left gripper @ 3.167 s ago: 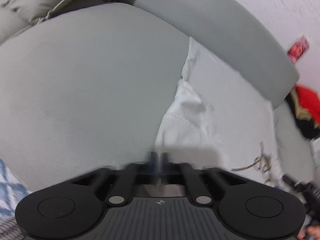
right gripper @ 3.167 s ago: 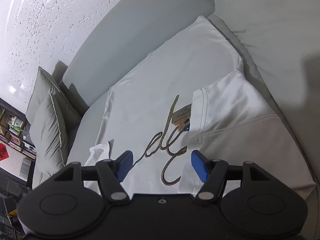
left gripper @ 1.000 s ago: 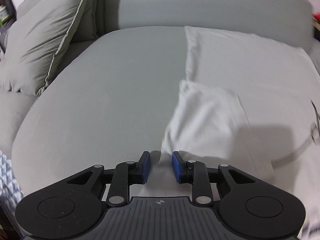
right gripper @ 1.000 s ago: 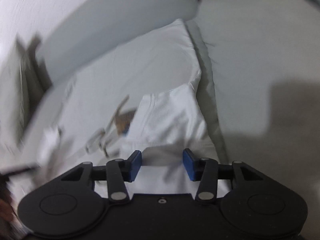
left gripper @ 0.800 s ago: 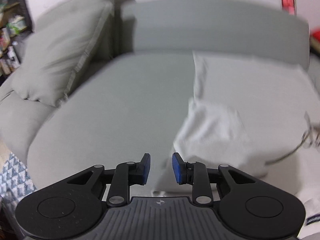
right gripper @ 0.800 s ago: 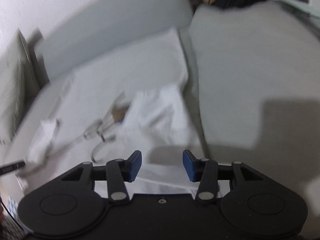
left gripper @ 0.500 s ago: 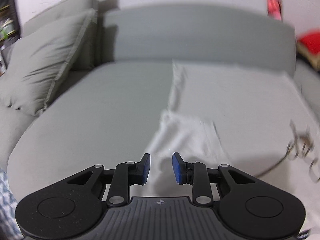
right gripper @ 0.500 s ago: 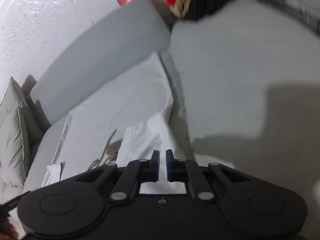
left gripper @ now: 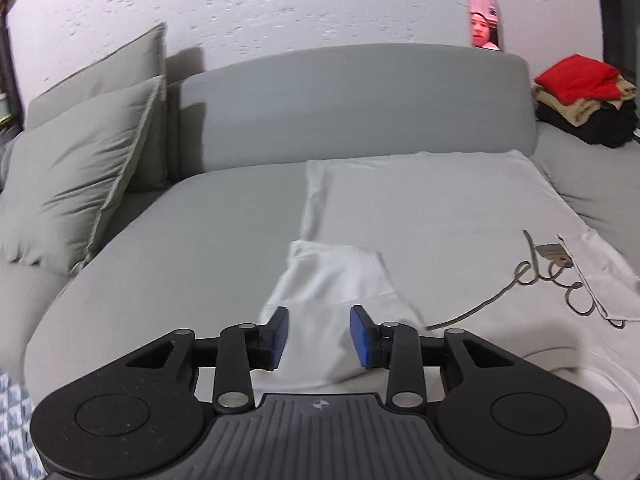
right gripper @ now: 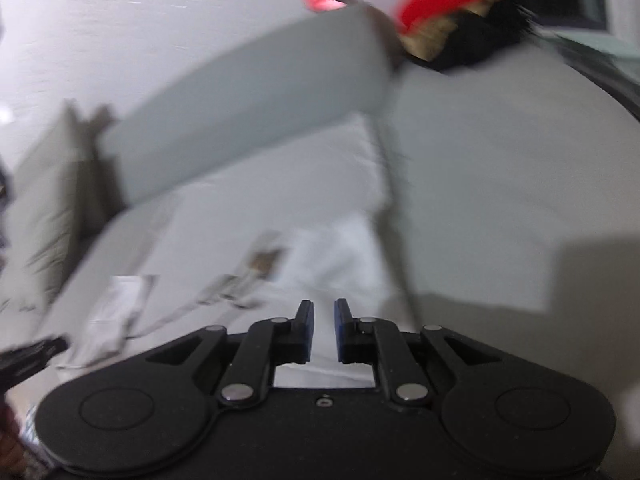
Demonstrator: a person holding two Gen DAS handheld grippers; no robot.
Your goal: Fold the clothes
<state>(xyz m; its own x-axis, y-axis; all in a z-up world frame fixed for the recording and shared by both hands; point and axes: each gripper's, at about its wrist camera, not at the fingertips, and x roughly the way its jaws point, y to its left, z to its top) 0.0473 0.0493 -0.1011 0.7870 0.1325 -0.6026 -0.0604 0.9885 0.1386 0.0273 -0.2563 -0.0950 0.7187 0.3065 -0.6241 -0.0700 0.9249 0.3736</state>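
A white T-shirt (left gripper: 420, 216) with gold script lettering (left gripper: 548, 276) lies flat on the grey sofa seat (left gripper: 192, 240). Both its sleeves are folded inward: the left sleeve (left gripper: 332, 276) and the right sleeve (left gripper: 596, 268). My left gripper (left gripper: 316, 332) hovers over the left sleeve's near end. Its jaws are opening, and the cloth shows in the gap below them, unpinched. In the blurred right wrist view the shirt (right gripper: 280, 200) and its right sleeve (right gripper: 340, 252) lie ahead. My right gripper (right gripper: 324, 328) has a narrow gap that is opening, with nothing seen pinched.
Two grey pillows (left gripper: 80, 180) lean at the sofa's left end. The backrest (left gripper: 352, 104) carries a propped phone (left gripper: 484, 20). A pile of red, tan and black clothes (left gripper: 580, 96) sits on the far right seat. A patterned rug (left gripper: 12, 420) shows at the lower left.
Both grippers have pulled back and tilted up, so more of the sofa back and wall shows. The right jaws went from wide to a narrow gap. The left jaws have widened.
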